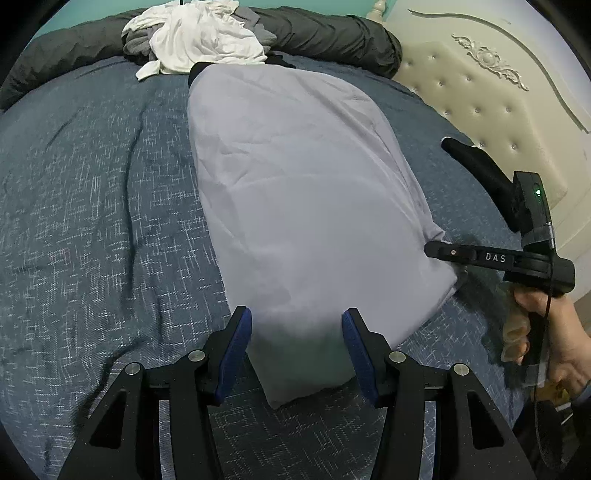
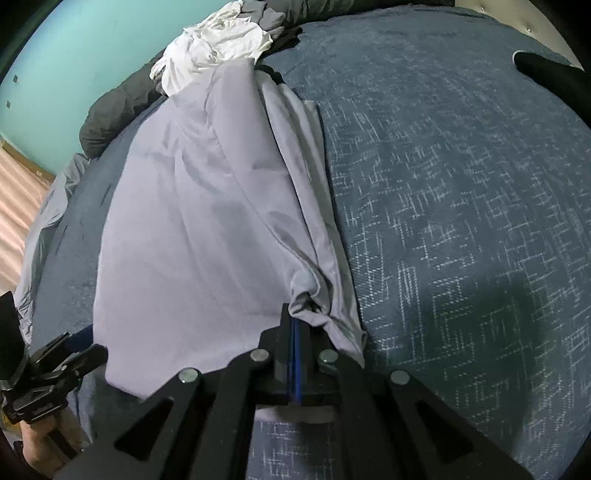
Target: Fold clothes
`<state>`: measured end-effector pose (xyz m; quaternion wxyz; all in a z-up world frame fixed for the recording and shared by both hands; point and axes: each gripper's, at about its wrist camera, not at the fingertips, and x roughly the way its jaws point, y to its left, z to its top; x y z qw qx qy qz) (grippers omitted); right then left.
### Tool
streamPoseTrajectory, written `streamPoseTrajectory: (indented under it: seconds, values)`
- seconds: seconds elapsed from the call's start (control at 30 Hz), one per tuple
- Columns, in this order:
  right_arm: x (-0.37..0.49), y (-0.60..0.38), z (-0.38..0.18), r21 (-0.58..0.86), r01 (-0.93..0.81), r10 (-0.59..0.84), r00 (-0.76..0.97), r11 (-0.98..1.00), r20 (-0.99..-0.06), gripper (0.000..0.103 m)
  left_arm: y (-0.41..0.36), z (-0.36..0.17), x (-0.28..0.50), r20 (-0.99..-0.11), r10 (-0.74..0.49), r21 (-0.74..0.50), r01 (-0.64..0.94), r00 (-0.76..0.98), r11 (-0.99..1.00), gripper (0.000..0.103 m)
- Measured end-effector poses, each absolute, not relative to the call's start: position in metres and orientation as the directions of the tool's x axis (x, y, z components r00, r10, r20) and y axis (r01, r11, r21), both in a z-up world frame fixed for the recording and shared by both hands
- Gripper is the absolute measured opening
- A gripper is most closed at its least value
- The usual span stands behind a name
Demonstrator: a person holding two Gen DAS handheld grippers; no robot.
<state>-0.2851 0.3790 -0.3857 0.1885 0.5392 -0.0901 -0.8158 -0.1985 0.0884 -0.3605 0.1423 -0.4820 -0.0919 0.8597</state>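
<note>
A light lavender-grey garment (image 1: 295,192) lies lengthwise on the blue patterned bedspread (image 1: 92,206). My left gripper (image 1: 297,332) is open, its blue pads either side of the garment's near end, low over it. My right gripper (image 2: 295,332) is shut on the garment's right-hand edge (image 2: 314,299), which bunches at the pads. It also shows in the left wrist view (image 1: 439,251) at the garment's right side. The garment (image 2: 192,221) spreads away in the right wrist view; my left gripper (image 2: 55,373) shows at lower left.
A heap of white and grey clothes (image 1: 199,37) lies at the far end against a dark rolled duvet (image 1: 332,33). A cream tufted headboard (image 1: 498,96) stands at the right. A teal wall (image 2: 74,55) and floor (image 2: 18,199) lie to the left.
</note>
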Motion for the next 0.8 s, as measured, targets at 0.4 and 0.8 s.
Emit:
streamPoseTrajectory:
  seconds: [0.4,0.8]
  values:
    - [-0.273,0.338,-0.308,0.211,0.366,-0.372,-0.455,-0.906,-0.809,0.0,0.092,-0.359,-0.199,-0.809,0.322,-0.288,-0.145,-0.491,-0.946,0.056]
    - [-0.299,0.32,-0.381,0.095,0.393,-0.242,-0.345,-0.915,-0.907,0.0,0.098,-0.361,-0.199,-0.811,0.337,-0.295,-0.162,-0.478,-0.942,0.058]
